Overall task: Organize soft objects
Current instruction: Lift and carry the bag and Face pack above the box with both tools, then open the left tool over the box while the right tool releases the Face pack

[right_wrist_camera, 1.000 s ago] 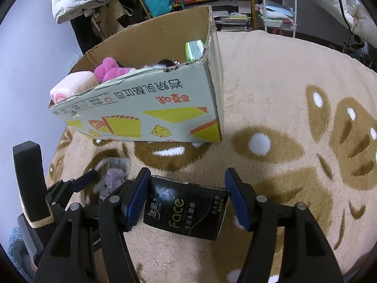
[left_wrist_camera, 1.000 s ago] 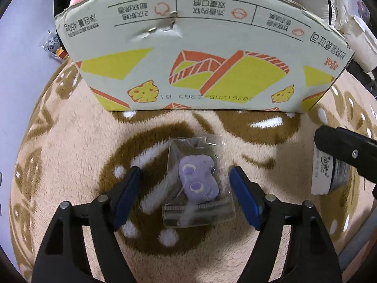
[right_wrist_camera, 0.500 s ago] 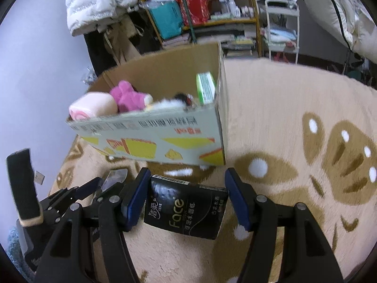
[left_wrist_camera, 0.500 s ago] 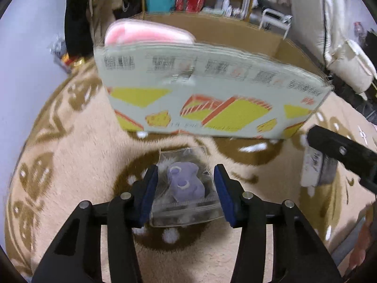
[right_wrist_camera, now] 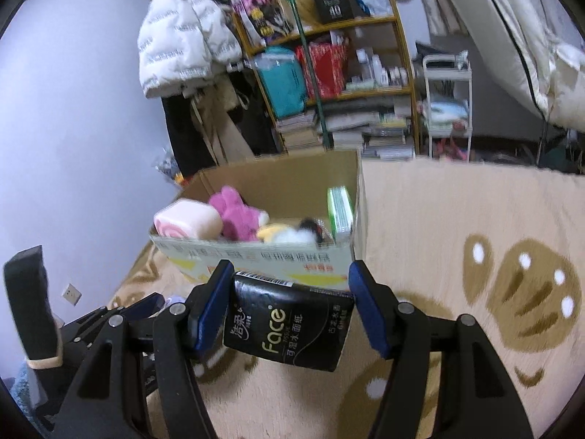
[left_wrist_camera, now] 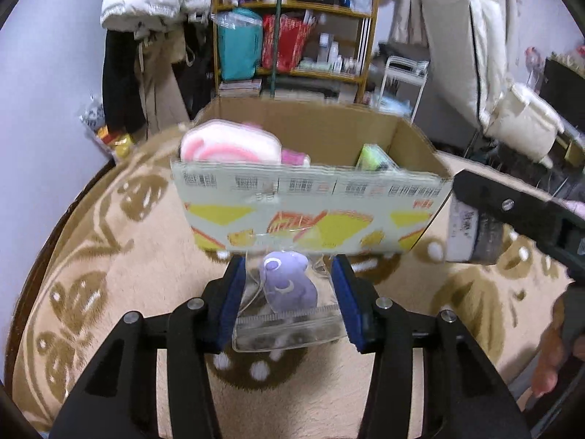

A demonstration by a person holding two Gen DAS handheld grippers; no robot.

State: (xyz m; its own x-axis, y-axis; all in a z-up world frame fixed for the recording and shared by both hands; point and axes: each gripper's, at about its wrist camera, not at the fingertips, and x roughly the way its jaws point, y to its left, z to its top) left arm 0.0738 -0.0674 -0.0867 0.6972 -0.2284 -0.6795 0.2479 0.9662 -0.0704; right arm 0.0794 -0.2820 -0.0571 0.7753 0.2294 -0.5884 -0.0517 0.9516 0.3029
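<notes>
Your left gripper is clamped on a clear zip bag holding a small purple plush; its blue pads press the bag's two sides, and the bag hangs above the patterned beige rug, just in front of the cardboard box. Your right gripper grips a black pack of Face tissues between its pads, the pack tilted and clear of the rug, also just before the box. The box stands open on the rug. Inside it you have a pink and white roll-shaped plush at the left end, a bright pink plush beside it, a yellow and white soft toy in the middle, and a green pack standing against the right wall. A second ago the bagged plush lay flat on the rug between your left jaws, which stood wide; they have since closed on it and lifted it. The tissue pack was already gripped, and it now sits higher, with the box's inside in plainer view.
</notes>
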